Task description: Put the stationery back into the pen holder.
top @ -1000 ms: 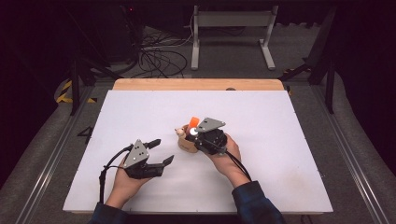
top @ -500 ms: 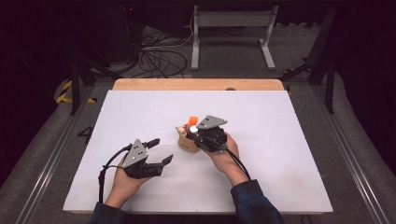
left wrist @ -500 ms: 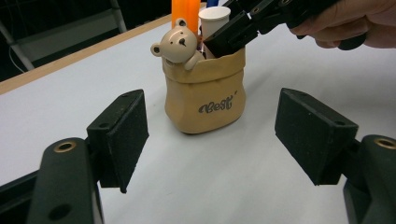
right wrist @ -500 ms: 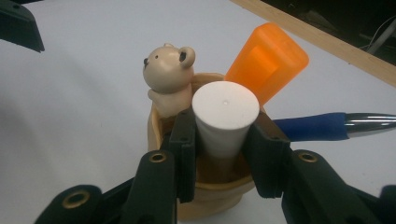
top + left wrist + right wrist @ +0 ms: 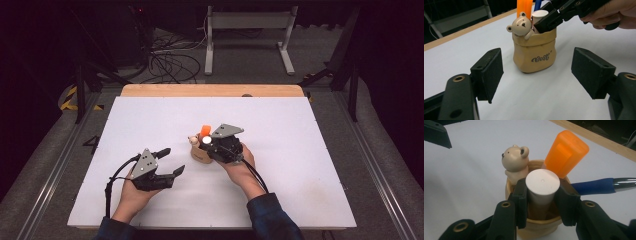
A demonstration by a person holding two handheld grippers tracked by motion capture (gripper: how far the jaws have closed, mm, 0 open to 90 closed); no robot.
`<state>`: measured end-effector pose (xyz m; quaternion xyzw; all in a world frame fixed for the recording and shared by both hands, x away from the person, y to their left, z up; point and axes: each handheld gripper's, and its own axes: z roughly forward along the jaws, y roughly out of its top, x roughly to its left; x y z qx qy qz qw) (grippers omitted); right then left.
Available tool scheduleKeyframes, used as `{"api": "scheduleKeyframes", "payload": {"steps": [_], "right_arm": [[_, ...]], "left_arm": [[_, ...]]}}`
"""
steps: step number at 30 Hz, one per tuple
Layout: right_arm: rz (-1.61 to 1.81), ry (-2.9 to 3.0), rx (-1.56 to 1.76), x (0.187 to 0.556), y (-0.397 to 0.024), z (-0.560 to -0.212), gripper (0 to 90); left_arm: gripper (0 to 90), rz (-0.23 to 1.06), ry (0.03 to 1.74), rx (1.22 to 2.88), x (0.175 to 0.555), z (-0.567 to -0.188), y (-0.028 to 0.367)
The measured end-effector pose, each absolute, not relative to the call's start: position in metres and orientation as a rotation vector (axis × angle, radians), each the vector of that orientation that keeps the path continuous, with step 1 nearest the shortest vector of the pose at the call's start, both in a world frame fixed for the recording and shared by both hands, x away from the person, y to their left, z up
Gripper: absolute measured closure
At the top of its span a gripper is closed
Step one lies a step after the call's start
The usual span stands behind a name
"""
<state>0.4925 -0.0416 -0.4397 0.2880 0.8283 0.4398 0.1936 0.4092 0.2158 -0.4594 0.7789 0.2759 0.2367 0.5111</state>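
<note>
Right tool (image 5: 541, 202) clamps the white marker (image 5: 542, 182) standing in the bear-shaped pen holder (image 5: 534, 53); left tool (image 5: 544, 72) waits open. Release only once the marker seats upright.

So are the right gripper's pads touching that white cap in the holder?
Touching: the right gripper view shows both pads pressed on the white cap.
</note>
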Motion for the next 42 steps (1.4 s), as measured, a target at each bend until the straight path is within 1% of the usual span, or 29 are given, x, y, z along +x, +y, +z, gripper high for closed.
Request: {"api": "scheduleKeyframes", "payload": {"steps": [5, 10, 20, 23, 36, 42], "right_arm": [[1.234, 2.327, 0.806, 0.492, -0.042, -0.440, 63.9], [1.268, 2.335, 0.814, 0.492, -0.043, -0.439, 59.7], [1.350, 2.334, 0.832, 0.492, -0.049, -0.441, 54.1], [1.385, 2.333, 0.843, 0.492, -0.050, -0.441, 51.0], [1.457, 2.340, 0.873, 0.493, -0.054, -0.443, 45.0], [1.486, 2.337, 0.879, 0.491, -0.055, -0.443, 39.5]], "left_arm": [[26.2, 0.582, 0.660, 1.870, 0.410, -0.458, 0.218], [26.2, 0.577, 0.666, 1.866, 0.410, -0.458, 0.218], [26.1, 0.576, 0.667, 1.868, 0.410, -0.459, 0.218], [26.1, 0.575, 0.668, 1.868, 0.410, -0.459, 0.219], [26.1, 0.576, 0.673, 1.867, 0.410, -0.458, 0.220], [26.0, 0.576, 0.674, 1.867, 0.410, -0.458, 0.220]]}}
